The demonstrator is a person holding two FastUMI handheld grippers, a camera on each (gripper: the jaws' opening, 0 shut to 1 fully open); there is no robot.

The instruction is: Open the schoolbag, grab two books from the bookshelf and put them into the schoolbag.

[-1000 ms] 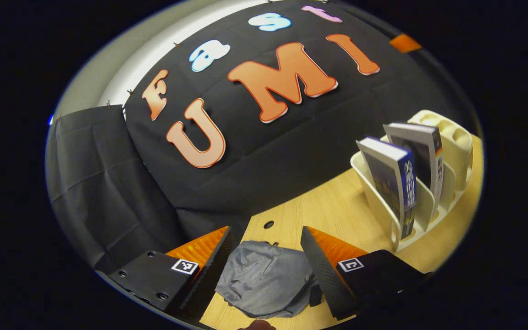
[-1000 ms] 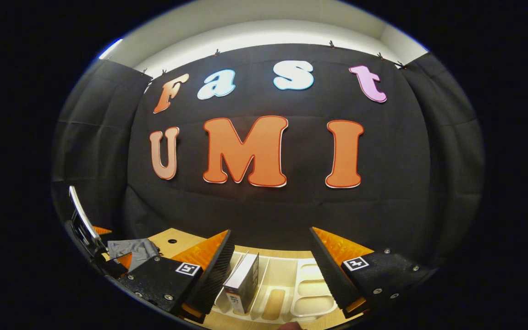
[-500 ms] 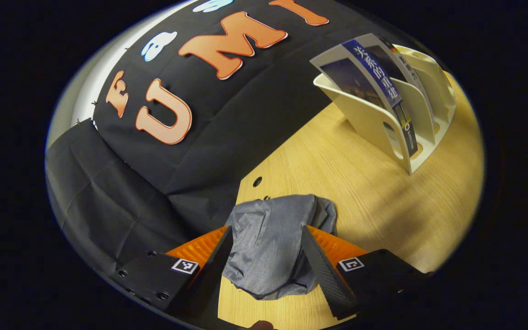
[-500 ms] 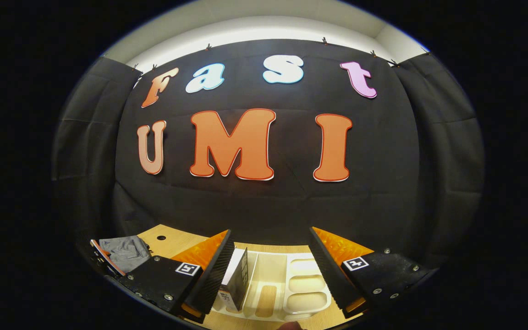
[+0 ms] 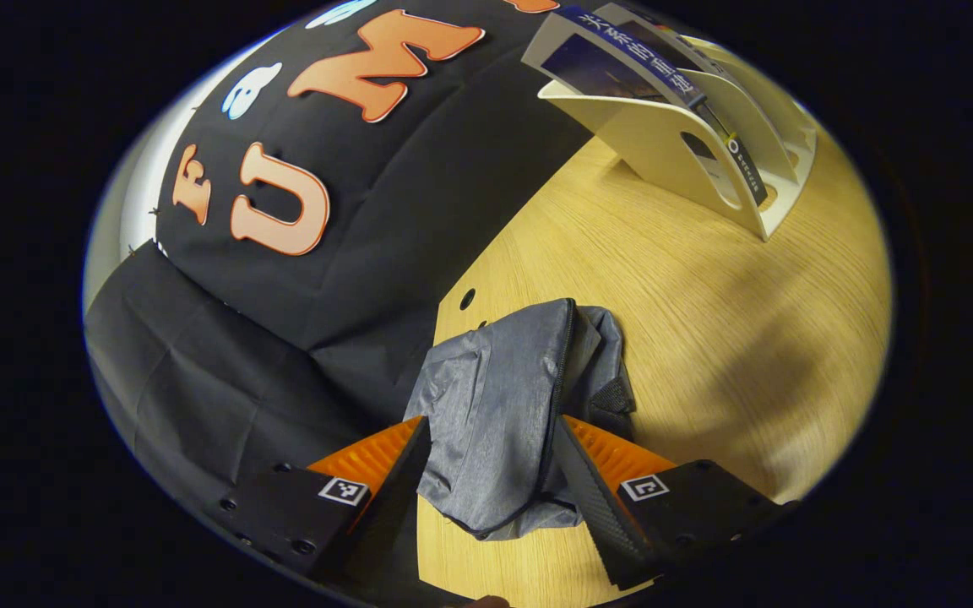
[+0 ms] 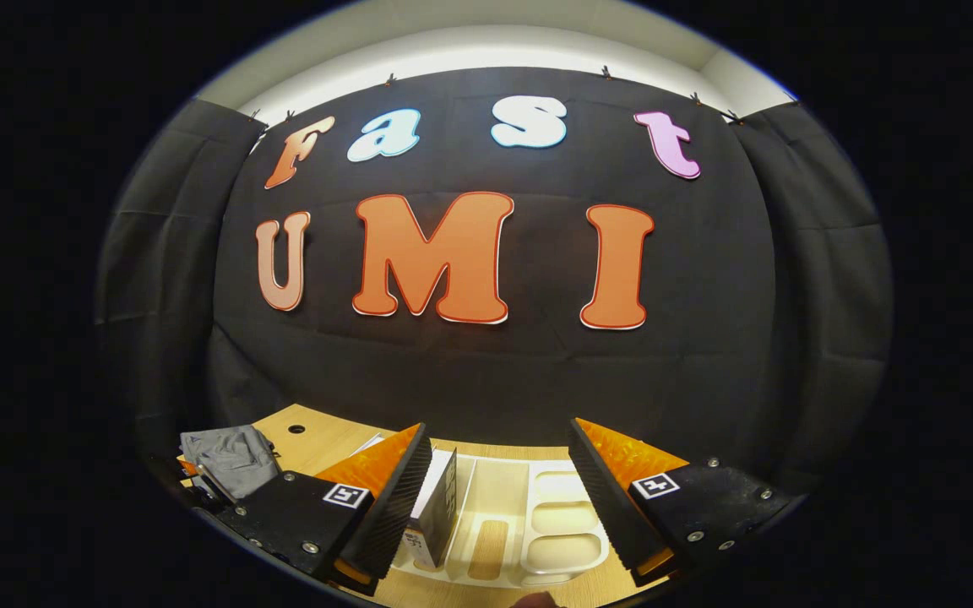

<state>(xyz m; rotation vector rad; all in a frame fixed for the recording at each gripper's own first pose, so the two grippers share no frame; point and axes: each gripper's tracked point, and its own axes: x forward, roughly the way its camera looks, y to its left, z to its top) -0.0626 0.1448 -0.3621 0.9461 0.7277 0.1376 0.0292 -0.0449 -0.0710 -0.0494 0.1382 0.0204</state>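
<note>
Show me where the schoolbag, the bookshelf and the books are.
schoolbag (image 5: 503, 405), left gripper view, grey front fabric.
bookshelf (image 5: 664, 152), left gripper view, cream side wall.
books (image 5: 622, 55), left gripper view, blue spine of the nearer one.

Between your left gripper's (image 5: 486, 473) spread fingers lies the grey schoolbag (image 5: 508, 405); bare table (image 5: 706, 338) opens to its right as far as the bookshelf (image 5: 689, 152). Ahead of your right gripper (image 6: 495, 498) the shelf's dividers (one book (image 6: 436, 507) upright at left) stand below, the wall behind.
</note>
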